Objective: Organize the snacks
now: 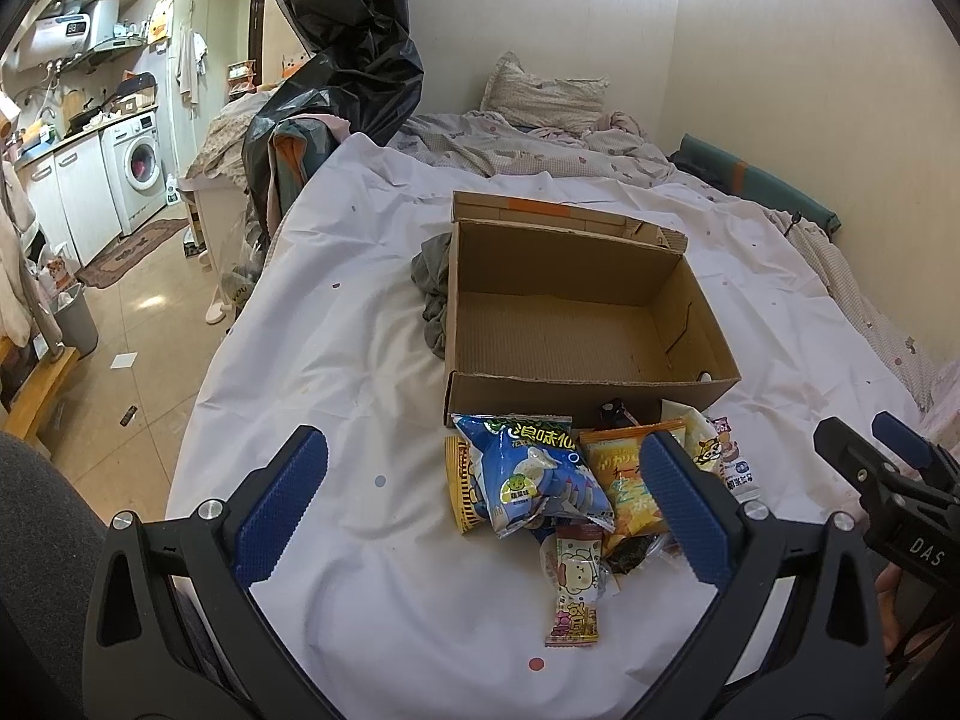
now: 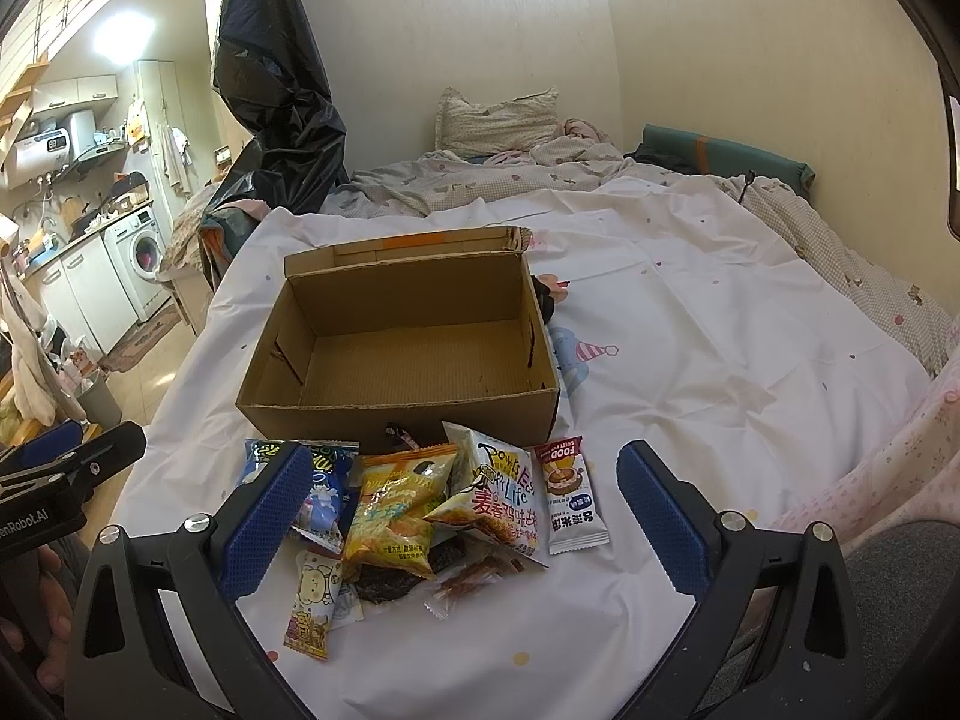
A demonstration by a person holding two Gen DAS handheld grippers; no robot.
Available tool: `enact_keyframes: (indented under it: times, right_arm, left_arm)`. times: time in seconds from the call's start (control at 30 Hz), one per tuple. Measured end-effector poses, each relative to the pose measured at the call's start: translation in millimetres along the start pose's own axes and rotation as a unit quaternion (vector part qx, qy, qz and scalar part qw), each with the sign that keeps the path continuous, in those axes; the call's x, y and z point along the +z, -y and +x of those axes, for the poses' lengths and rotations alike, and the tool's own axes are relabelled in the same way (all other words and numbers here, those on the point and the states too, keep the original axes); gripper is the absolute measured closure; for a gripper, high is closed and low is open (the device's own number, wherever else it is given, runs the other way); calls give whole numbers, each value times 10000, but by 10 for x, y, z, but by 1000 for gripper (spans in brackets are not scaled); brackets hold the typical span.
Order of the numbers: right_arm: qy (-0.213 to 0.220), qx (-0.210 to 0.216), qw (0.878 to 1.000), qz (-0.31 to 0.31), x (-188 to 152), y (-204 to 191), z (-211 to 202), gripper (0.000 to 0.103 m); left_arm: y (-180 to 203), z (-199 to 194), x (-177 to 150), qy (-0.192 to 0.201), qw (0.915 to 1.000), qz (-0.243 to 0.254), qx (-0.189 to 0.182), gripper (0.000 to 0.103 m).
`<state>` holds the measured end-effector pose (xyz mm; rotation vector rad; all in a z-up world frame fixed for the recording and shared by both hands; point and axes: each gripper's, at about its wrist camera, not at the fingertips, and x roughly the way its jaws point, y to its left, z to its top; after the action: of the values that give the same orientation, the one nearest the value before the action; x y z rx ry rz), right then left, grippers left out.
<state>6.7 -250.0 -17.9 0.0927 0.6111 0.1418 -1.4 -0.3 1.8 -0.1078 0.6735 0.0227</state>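
Note:
An open, empty cardboard box point(image 1: 576, 324) point(image 2: 414, 354) stands on the white bedsheet. In front of it lies a pile of snack packets: a blue bag point(image 1: 534, 474) point(image 2: 327, 492), an orange-yellow bag point(image 1: 624, 480) point(image 2: 396, 510), a white "Life" bag point(image 2: 498, 492), a white-and-red sachet point(image 2: 570, 498) and a small pink candy packet point(image 1: 576, 588) point(image 2: 312, 606). My left gripper point(image 1: 480, 504) is open above the pile's left part and holds nothing. My right gripper point(image 2: 462, 516) is open above the pile and holds nothing. The right gripper also shows in the left wrist view point(image 1: 888, 468).
A grey cloth point(image 1: 435, 294) lies against the box's left side. A black plastic bag point(image 1: 354, 72) hangs at the bed's far left. Pillow point(image 2: 495, 120) and rumpled quilt lie at the head. Kitchen units and a washing machine point(image 1: 141, 171) stand across the floor on the left.

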Motion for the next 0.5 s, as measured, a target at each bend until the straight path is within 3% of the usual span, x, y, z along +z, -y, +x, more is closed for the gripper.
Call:
enact_keyframes:
  times: [0.5]
  right_arm:
    - [9, -3, 10000, -10, -1, -7, 4, 0]
  left_arm:
    - [-15, -14, 20, 15, 10000, -2, 12, 0]
